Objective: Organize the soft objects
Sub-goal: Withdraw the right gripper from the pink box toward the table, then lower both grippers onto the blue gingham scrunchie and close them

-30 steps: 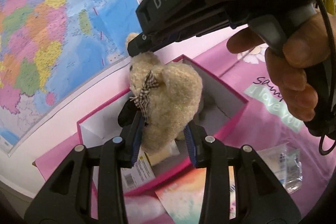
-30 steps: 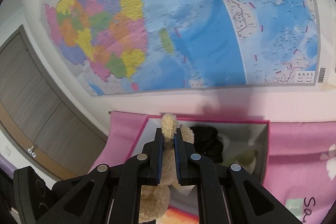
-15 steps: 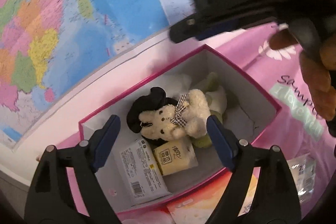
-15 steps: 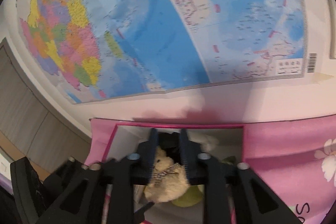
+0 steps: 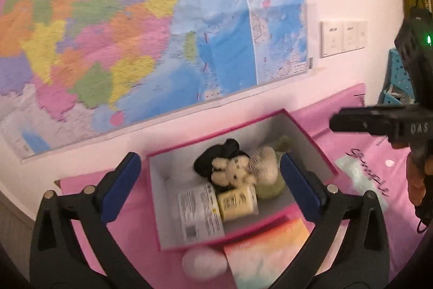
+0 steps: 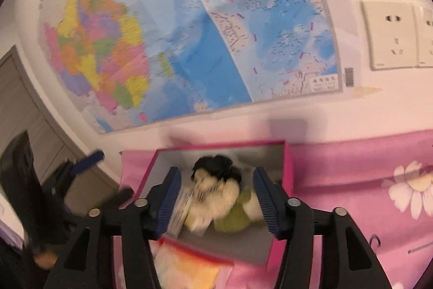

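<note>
Black hand-held gripper (image 5: 210, 186), blue ribbed pads, silver screws

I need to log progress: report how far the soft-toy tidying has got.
Done: the bear lies in the box with a black toy, a green toy and two packets. In hand: nothing; the left gripper and right gripper have just been opening, empty. Left: a white soft thing outside the box.
</note>
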{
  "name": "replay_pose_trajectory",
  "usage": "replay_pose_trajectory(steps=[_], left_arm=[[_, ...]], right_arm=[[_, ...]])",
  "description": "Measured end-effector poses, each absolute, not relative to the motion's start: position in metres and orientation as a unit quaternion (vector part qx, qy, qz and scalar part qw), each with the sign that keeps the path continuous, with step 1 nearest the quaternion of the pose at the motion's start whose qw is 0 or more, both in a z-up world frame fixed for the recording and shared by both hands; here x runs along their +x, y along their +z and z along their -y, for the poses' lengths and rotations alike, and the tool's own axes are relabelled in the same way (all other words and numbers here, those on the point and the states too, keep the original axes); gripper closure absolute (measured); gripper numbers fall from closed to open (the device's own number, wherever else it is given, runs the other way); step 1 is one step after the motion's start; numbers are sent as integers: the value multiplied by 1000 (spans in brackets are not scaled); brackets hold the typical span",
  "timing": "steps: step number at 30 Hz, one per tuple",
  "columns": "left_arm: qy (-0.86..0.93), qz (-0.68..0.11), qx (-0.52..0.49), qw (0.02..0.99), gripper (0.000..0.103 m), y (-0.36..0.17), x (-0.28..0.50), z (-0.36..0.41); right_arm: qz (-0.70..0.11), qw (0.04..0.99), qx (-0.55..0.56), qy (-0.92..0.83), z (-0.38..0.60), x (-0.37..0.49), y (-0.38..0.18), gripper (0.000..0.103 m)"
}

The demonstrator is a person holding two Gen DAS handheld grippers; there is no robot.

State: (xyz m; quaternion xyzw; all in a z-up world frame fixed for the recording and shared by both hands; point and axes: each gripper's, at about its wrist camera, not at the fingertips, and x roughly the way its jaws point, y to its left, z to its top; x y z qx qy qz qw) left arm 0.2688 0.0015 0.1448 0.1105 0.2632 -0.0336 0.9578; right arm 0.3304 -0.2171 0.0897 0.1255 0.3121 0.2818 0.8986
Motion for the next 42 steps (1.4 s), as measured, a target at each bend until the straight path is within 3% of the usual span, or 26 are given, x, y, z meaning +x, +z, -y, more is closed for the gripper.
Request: replay_pose_trajectory(steps=[2, 6, 13, 20, 29, 35, 42], left_arm=[[-35, -255, 104, 961, 0, 140, 239, -8], [-36, -253, 73, 964, 0, 118, 178, -22], [20, -318, 46, 947, 0, 36, 105, -40], [43, -353, 30, 934, 0, -18, 55, -40], [34, -366, 42, 929, 0, -37, 52, -28], [56, -351, -3, 935, 0, -28, 43, -59], [61, -354, -58, 931, 0, -26, 66, -90]], right_arm=[[-313, 895, 122, 294, 222, 309, 83, 32], [-326, 885, 118, 312, 227, 258, 57, 25], [-368, 872, 56, 319, 193, 175, -1, 24], [-396, 850, 64, 341, 168, 126, -43, 24], [-411, 830, 78, 370, 135, 113, -49, 25], [-418, 821, 80, 380, 116, 118, -50, 37], [-430, 814, 78, 382, 105, 120, -60, 38]])
